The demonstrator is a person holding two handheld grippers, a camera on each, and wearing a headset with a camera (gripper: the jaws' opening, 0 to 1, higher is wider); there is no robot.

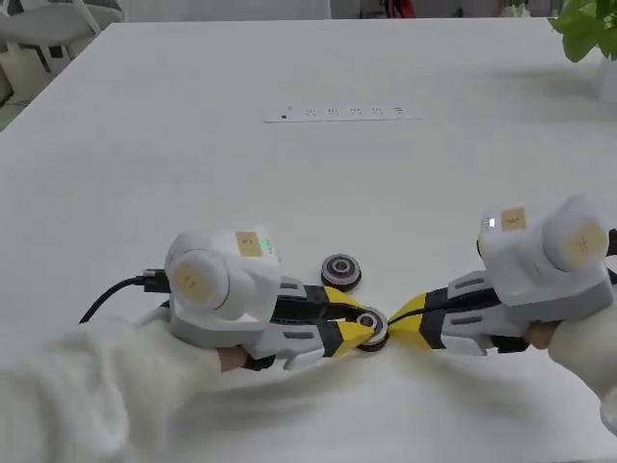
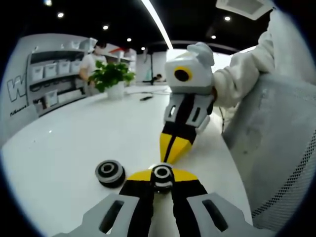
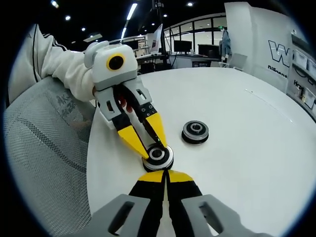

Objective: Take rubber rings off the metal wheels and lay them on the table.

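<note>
A small metal wheel with a black rubber ring (image 1: 371, 327) sits near the table's front edge, and my left gripper (image 1: 359, 330) is shut on it from the left. In the left gripper view the wheel (image 2: 162, 176) lies between the yellow tips of my left gripper (image 2: 162, 173). My right gripper (image 1: 393, 316) comes in from the right, jaws together, tips touching the wheel's rim; I cannot tell if they pinch the ring. In the right gripper view the held wheel (image 3: 158, 157) is just past the tips of my right gripper (image 3: 166, 174). A second ringed wheel (image 1: 339, 271) (image 2: 110, 173) (image 3: 195, 132) lies flat just behind.
The white table (image 1: 289, 193) stretches far back, with a white power strip (image 1: 342, 114) lying across its middle. A potted plant (image 1: 588, 27) stands at the far right corner. A mesh chair (image 3: 44, 148) is close to the table's near edge.
</note>
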